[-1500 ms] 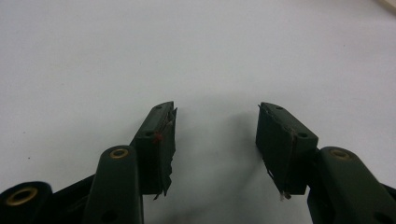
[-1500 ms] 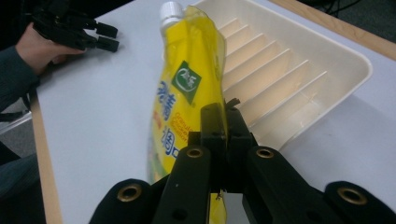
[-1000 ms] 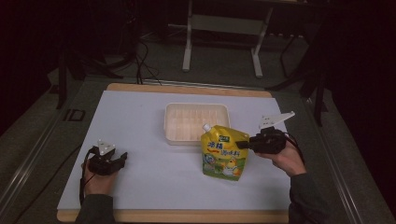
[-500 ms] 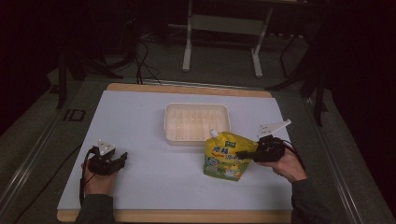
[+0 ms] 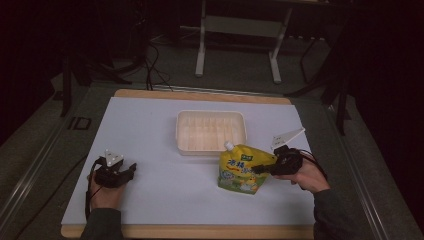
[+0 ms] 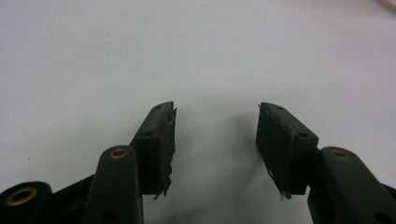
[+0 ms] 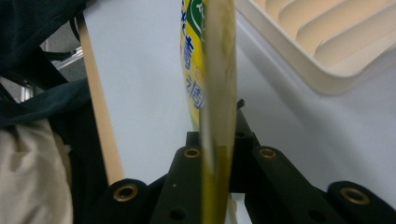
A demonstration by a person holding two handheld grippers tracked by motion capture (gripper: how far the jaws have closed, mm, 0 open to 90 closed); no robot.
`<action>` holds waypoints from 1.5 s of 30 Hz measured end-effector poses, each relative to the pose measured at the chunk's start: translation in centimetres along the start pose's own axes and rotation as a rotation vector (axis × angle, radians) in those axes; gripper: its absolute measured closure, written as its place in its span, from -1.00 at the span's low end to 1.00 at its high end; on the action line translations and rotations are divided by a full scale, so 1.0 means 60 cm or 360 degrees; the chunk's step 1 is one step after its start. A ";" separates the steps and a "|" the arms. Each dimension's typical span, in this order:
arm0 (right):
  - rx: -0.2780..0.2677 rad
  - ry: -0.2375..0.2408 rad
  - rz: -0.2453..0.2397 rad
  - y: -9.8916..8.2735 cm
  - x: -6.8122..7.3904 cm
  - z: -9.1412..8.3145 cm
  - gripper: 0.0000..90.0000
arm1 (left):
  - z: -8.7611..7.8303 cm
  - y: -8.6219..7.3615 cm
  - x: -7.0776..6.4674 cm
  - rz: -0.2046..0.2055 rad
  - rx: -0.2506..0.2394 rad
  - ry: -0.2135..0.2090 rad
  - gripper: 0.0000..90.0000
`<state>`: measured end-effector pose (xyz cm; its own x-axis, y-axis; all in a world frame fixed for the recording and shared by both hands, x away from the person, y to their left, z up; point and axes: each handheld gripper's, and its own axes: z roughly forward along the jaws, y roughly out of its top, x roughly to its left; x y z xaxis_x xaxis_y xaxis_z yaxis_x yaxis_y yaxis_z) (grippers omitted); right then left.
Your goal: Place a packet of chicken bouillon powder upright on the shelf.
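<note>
The right gripper [image 5: 261, 168] pinches the side seam of the yellow printed spouted pouch [image 5: 241, 169], standing it just before the cream ribbed plastic tray [image 5: 210, 130] (probably its destination); the left gripper [image 5: 116, 172] rests agape, empty, on the white table [image 5: 150, 125]

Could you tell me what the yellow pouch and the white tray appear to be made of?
The yellow pouch looks like flexible plastic film with a glossy print: it has a flat sealed edge, pinched in the right claw, and a white spout. The white tray looks like rigid moulded plastic, matte to semi-gloss, with smooth ribs and a rounded rim.
</note>
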<state>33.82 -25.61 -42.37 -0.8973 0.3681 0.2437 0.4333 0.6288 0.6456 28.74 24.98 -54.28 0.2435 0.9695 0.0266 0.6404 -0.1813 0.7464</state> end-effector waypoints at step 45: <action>-0.0574 0.0045 0.0464 -0.009 0.009 -0.001 1.00 | -0.003 0.000 -0.003 0.0028 -0.0015 0.0030 0.04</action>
<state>33.09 -25.82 -42.55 -0.7463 0.4724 0.4688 0.6155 0.2216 0.7564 28.56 24.85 -54.19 0.2406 0.9692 0.0522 0.6293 -0.1967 0.7519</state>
